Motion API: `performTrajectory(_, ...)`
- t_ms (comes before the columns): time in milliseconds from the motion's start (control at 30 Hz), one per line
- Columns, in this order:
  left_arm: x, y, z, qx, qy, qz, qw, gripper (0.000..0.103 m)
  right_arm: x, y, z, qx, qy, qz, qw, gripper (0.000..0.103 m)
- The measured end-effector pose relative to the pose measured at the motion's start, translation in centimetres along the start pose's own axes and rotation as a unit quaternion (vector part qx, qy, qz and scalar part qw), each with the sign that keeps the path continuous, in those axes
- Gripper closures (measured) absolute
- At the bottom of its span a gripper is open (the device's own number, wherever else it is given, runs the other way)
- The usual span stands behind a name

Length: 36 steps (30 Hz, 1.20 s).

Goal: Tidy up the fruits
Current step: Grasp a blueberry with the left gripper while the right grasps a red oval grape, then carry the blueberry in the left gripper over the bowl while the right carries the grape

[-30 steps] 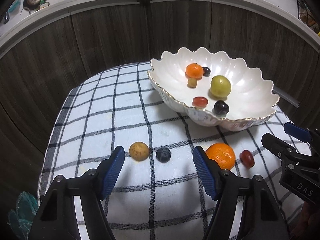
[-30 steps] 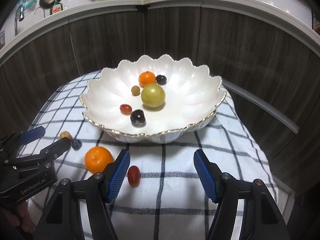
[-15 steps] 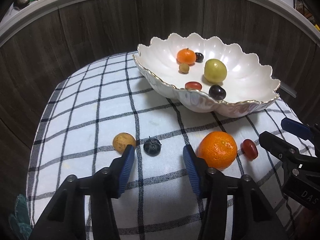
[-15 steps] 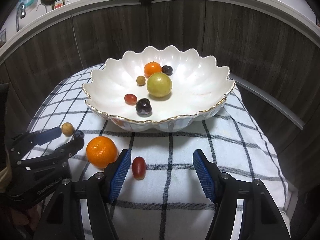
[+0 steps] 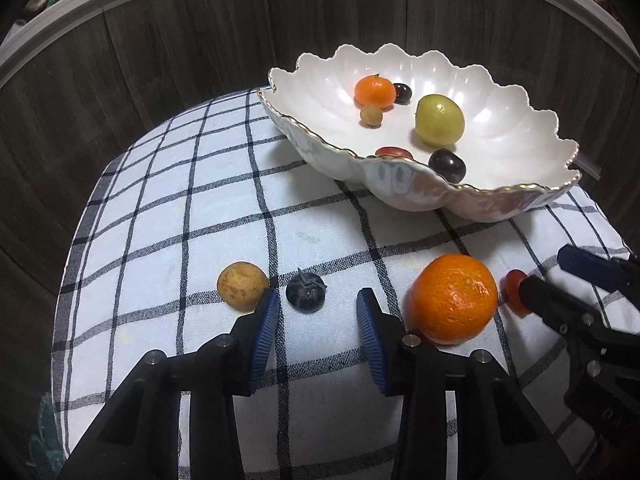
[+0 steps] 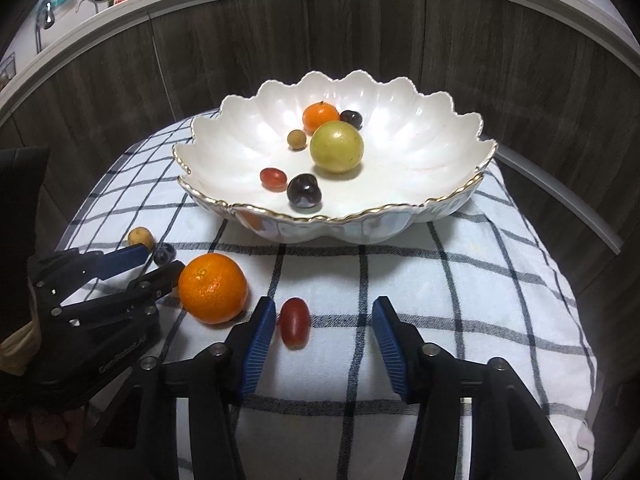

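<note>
A dark blueberry lies on the checked cloth just ahead of my left gripper, in line with the gap between its tips. The jaws are closing and the pads do not touch it. A tan round fruit sits beside the left fingertip. A big orange lies to the right. In the right wrist view, a red grape tomato lies between the fingers of my right gripper, close to the left pad. These jaws are closing too, without pressing it. The white scalloped bowl holds several fruits.
The checked cloth covers a small rounded table whose edges drop off left and right. Dark wood panels rise close behind the bowl. The left gripper shows in the right wrist view beside the orange, with a hand behind it.
Both pairs of jaws have narrowed. My left gripper has come down and forward to the blueberry. The right gripper has stayed about the red tomato, which now lies further in between its fingers.
</note>
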<state>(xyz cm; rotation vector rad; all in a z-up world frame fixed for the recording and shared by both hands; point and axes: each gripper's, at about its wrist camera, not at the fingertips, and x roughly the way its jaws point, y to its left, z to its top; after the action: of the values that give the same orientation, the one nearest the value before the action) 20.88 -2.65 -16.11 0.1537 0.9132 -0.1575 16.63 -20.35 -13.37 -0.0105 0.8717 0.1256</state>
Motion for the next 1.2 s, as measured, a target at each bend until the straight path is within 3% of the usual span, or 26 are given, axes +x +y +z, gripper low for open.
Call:
performTrajectory(300,0.5,0.3,0.5,0.002,0.0,0.0,1.0,0.066,1.0,0.7,-0.1,-0.003,0.011,0.009,1.0,0.056)
performTrajectory(500,0.7,0.2,0.7,0.001,-0.004,0.0,1.0,0.073,1.6,0.8,-0.2,-0.005,0.024,0.018,1.0,0.075)
performTrajectory(667,0.8,0.3,0.7,-0.003,-0.007,0.004,1.0,0.082,1.7,1.1,-0.4,-0.012,0.024,0.023,0.999,0.083)
performTrajectory(1200,-0.1,0.6,0.4,-0.02,-0.002,0.01,0.9998,0.082,1.1,0.8,-0.1,-0.009,0.017,0.018,1.0,0.084)
